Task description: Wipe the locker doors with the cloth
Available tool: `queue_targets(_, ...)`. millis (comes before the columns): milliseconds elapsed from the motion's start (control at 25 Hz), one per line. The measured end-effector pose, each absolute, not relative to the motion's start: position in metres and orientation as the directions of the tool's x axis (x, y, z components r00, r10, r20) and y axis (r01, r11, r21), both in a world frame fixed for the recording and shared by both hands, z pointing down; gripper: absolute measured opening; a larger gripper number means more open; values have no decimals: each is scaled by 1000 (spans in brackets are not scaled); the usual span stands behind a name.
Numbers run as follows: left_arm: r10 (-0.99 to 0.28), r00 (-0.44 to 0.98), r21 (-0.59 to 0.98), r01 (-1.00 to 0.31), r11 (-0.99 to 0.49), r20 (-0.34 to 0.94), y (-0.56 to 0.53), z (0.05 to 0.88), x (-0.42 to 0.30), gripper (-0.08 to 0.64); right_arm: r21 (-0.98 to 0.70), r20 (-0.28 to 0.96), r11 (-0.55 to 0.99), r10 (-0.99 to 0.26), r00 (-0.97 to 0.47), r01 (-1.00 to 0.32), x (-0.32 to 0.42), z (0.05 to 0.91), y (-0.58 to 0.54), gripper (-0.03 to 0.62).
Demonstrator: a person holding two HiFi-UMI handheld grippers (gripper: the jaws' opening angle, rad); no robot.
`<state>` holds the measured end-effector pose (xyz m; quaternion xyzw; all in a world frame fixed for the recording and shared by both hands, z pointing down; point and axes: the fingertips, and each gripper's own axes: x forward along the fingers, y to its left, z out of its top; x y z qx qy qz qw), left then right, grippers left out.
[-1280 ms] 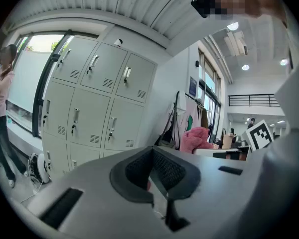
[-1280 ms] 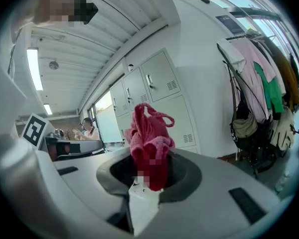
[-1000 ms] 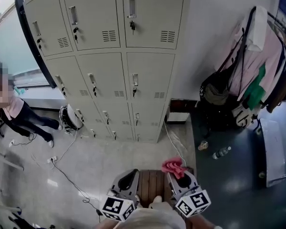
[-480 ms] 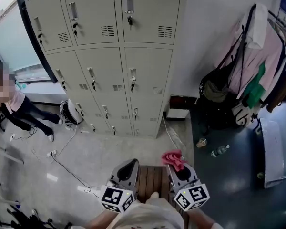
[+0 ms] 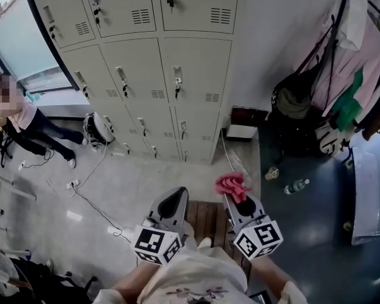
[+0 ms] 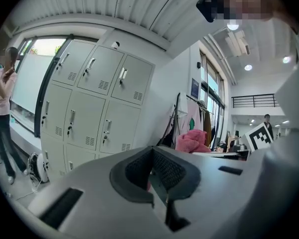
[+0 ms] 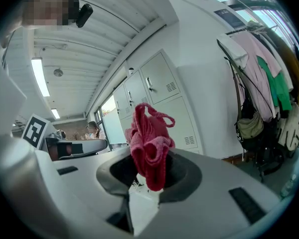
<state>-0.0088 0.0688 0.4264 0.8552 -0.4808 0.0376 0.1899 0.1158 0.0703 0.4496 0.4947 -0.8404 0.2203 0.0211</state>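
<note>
A block of grey locker doors (image 5: 158, 62) stands against the wall ahead, each with a handle and a vent; it also shows in the left gripper view as locker doors (image 6: 89, 108) and in the right gripper view as locker doors (image 7: 159, 93). My right gripper (image 5: 235, 198) is shut on a bunched pink cloth (image 5: 231, 185), which sticks up from its jaws as the cloth (image 7: 148, 146). My left gripper (image 5: 171, 202) is shut with nothing in it, and its jaws meet at the left gripper (image 6: 154, 176). Both grippers hang well short of the lockers.
A person (image 5: 16, 122) stands at the left by a window. Cables (image 5: 82, 195) and a small round device (image 5: 98, 128) lie on the floor before the lockers. A clothes rack (image 5: 348, 87) with bags stands at the right, with a bottle (image 5: 296, 186) on the floor.
The view has tilted down and shifted, so the lockers sit higher in frame. Both grippers rose a little and stayed shut, the right one still holding the cloth.
</note>
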Motion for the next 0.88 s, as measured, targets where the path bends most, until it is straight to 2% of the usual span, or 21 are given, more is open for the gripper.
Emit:
queue_targets(280, -822, 518, 280, -846, -453, 237, 33, 452, 1, 5, -344, 241, 437, -814, -528, -831, 126, 474, 39, 103)
queue_targets(880, -802, 581, 239, -806, -541, 142, -97, 459, -21, 5, -249, 179, 442, -853, -490, -862, 101, 480, -83, 103)
